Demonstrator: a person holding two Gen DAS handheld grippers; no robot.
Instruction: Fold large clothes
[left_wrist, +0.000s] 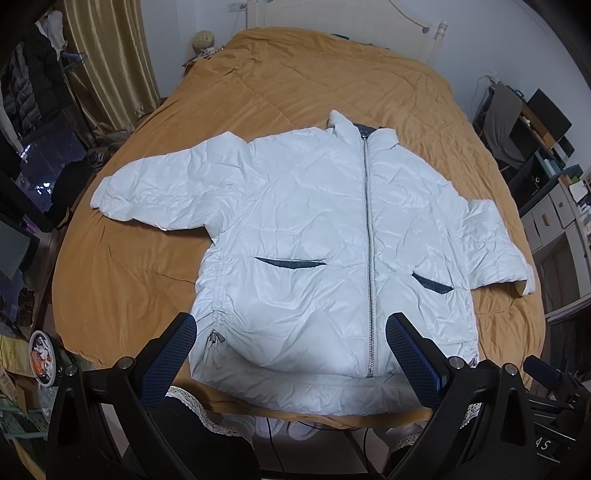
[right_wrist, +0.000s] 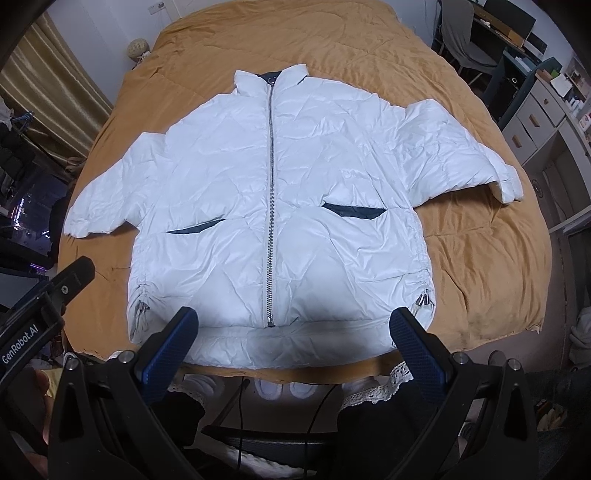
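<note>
A white puffer jacket (left_wrist: 314, 229) (right_wrist: 280, 199) lies flat and face up on the bed, zipped, collar at the far end and both sleeves spread out sideways. Two dark pocket slits show on its front. My left gripper (left_wrist: 291, 325) hovers open above the hem, left of the zip, with nothing between its blue-padded fingers. My right gripper (right_wrist: 293, 319) is open too, above the hem by the bottom of the zip. The left gripper's body (right_wrist: 48, 291) shows at the left edge of the right wrist view.
An orange quilt (left_wrist: 295, 74) covers the bed, with a white headboard (left_wrist: 332, 14) at the far end. Gold curtains (left_wrist: 107, 55) and hanging dark coats stand left. Shelves, drawers and a chair (right_wrist: 469, 40) stand right. White shoes (right_wrist: 284, 387) and a cable lie on the floor below the hem.
</note>
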